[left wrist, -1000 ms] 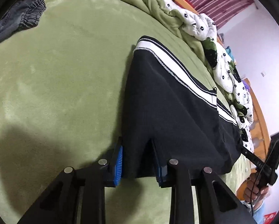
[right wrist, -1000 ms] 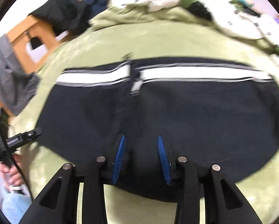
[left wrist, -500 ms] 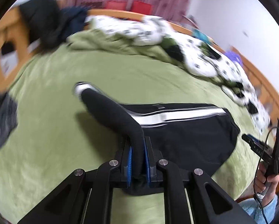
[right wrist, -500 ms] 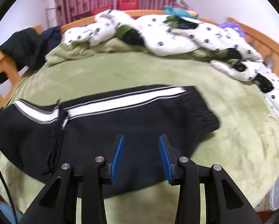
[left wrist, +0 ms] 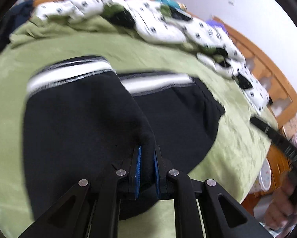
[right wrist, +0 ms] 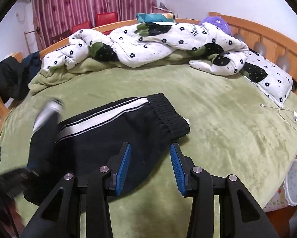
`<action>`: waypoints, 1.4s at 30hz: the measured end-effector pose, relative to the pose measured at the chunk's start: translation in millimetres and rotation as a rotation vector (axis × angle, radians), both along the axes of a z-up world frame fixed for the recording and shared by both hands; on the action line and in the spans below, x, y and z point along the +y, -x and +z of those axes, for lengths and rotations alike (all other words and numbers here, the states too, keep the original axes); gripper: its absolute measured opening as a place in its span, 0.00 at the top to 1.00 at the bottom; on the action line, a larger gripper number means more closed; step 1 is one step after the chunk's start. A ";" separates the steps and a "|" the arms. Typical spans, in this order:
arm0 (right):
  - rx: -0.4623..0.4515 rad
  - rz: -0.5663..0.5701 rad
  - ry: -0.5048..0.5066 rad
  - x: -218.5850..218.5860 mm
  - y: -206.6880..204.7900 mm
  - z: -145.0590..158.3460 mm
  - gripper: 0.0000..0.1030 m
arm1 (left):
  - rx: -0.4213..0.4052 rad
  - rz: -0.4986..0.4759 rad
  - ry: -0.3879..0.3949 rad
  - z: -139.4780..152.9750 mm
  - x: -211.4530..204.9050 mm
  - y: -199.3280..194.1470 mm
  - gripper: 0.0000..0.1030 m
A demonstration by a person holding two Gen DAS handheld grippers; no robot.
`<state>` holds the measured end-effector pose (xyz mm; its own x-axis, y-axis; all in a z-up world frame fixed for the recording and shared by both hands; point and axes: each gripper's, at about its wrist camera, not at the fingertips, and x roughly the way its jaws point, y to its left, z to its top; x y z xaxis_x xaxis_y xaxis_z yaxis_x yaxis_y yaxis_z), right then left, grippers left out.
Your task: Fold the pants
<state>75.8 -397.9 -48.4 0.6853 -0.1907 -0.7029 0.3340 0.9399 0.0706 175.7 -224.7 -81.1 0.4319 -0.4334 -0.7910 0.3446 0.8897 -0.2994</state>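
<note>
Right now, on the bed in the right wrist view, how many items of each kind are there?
Black pants: 1
White flower-print quilt: 1
Flower-print pillow: 1
White charging cable: 1
Purple plush thing: 1
Teal cushion: 1
Total: 6

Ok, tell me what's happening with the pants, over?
Left gripper shut on pants, lifting one end over. Right gripper opening, nothing pinched. Green blanket ahead is bare.
</note>
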 end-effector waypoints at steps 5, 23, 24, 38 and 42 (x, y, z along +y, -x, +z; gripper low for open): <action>0.019 0.059 0.011 9.3 -5.1 -5.9 0.60 | 0.097 -0.085 0.077 -6.4 4.9 1.9 0.82; 0.319 0.317 -0.390 101.1 -100.7 -116.3 0.59 | 0.082 0.314 -0.027 11.4 192.4 37.1 0.46; 0.313 0.334 -0.392 105.5 -104.5 -114.7 0.70 | 0.093 0.302 -0.013 4.0 192.9 44.3 0.46; 0.043 0.424 -0.259 87.9 -77.4 -21.9 0.87 | 0.116 0.289 0.105 -65.2 139.3 37.7 0.45; 0.004 0.398 -0.286 54.4 -74.2 -8.0 0.87 | 0.037 0.334 0.064 -71.3 113.9 40.3 0.55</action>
